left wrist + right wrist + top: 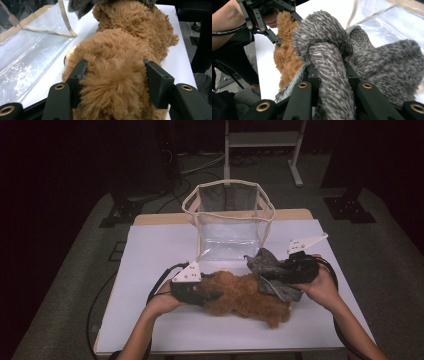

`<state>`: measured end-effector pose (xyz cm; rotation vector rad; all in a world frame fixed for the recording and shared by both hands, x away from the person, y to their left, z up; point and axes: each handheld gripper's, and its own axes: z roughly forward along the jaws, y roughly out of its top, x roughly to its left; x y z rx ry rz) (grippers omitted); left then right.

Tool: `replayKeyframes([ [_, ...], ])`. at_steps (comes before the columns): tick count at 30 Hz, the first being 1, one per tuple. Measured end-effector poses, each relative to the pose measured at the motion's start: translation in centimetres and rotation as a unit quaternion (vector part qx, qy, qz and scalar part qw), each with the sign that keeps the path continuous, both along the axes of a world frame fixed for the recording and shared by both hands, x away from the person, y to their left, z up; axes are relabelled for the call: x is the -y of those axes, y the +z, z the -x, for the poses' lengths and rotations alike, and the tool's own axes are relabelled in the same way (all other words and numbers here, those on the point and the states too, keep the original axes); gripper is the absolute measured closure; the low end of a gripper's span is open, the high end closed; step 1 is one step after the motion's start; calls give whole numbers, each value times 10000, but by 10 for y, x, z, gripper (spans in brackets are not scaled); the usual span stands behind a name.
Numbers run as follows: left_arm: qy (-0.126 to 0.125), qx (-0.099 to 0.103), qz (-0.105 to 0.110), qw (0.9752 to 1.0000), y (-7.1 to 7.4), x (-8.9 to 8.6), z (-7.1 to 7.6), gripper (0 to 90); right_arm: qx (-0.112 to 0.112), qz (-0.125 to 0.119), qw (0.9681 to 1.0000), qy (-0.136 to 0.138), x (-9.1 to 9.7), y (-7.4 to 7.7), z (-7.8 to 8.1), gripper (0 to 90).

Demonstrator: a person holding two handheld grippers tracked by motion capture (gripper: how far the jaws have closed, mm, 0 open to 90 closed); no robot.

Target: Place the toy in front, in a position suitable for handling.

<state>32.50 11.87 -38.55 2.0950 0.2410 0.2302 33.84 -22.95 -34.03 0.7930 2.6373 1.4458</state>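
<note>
Grippers work low at centre frame on the white counter (150,320): left gripper (113,80) pinches the brown plush (245,295), right gripper (329,82) clamps the grey fabric (270,265), probably readying both for the clear bag (228,220) behind.

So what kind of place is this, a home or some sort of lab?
Probably a lab or recording studio, not a home: a white-topped table in a dark room, cables trailing across the floor, equipment stand bases beside the table, and a white metal frame behind it.
</note>
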Motion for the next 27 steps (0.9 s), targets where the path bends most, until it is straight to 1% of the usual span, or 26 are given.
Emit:
replayKeyframes([
  [3, 4, -25, -7, 10000, -1, -1, -1, 420, -41, 9, 9999, -164, 14, -5, 2, 734],
  [7, 5, -30, 0, 10000, -1, -1, -1, 418, -205, 41, 9992, -332, 31, -18, 4, 734],
  [10, 9, -29, 5, 10000, -1, -1, -1, 418, -271, 30, 9986, -462, 43, -23, 8, 734],
  [12, 6, -23, -3, 10000, -1, -1, -2, 418, -276, 16, 9983, -522, 49, -22, 10, 734],
  [15, 7, -34, -8, 10000, -2, -2, -2, 418, -179, -22, 9987, -481, 49, -12, 15, 733],
  [17, 21, -53, 14, 10000, -2, -2, -3, 418, -65, -65, 9992, -389, 43, -2, 18, 733],
  [20, 37, -60, 27, 10000, -2, -1, -3, 418, 101, -133, 9997, -183, 29, 14, 20, 732],
  [21, 39, -57, 30, 10000, -2, -1, -3, 418, 176, -174, 9997, -61, 21, 21, 19, 732],
  [23, 29, -48, 17, 10000, -2, -1, -3, 418, 251, -179, 9994, 143, 3, 30, 16, 731],
  [24, 28, -53, 19, 10000, -2, -1, -3, 418, 275, -195, 9992, 212, -4, 32, 15, 731],
  [26, 21, -41, -2, 10000, -2, -1, -3, 418, 293, -190, 9985, 410, -26, 35, 9, 731],
  [27, 18, -40, -2, 10000, -2, -1, -3, 418, 282, -187, 9983, 479, -34, 35, 6, 730],
])
